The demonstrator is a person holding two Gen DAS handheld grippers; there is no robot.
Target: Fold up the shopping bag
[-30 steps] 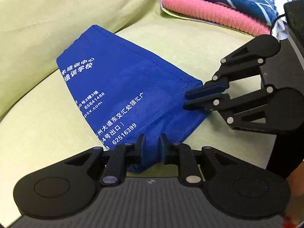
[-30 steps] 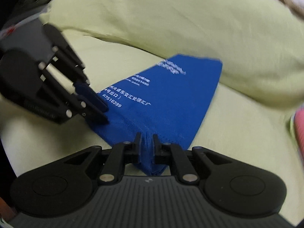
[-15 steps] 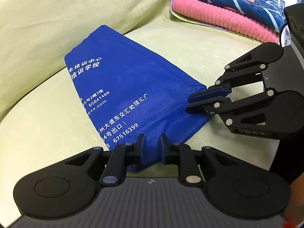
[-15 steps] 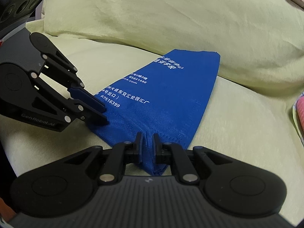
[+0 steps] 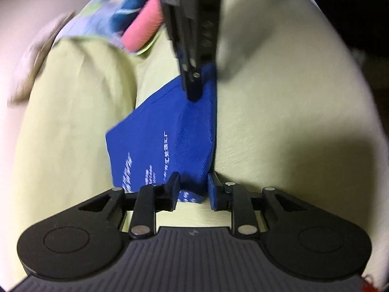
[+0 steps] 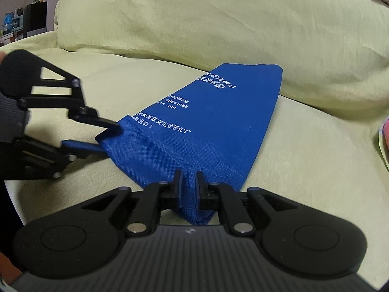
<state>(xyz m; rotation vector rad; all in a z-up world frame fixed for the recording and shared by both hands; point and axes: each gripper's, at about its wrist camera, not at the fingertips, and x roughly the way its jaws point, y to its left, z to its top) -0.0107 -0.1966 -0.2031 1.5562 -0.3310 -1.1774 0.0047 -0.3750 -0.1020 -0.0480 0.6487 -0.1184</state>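
Observation:
A blue non-woven shopping bag (image 6: pixel 218 126) with white print lies folded into a long narrow strip on a pale green sofa seat (image 6: pixel 304 170). My right gripper (image 6: pixel 189 185) is shut on the near end of the strip, the fabric pinched upright between its fingers. My left gripper (image 6: pixel 109 137) is at the strip's left near corner with its jaws apart, the corner lying loosely between them. In the blurred left wrist view, the bag (image 5: pixel 170 133) runs from my left gripper (image 5: pixel 194 189) up to my right gripper (image 5: pixel 192 90), which comes down from above.
The sofa's green back cushion (image 6: pixel 218 24) rises behind the bag's far end. Folded pink and blue towels (image 5: pixel 143 31) lie on the seat beyond the right gripper. Dark furniture (image 6: pixel 31 17) stands in the room at far left.
My left gripper's jaws have parted around the bag corner, and its view has swung round sharply with blur. My right gripper keeps its hold and has barely moved.

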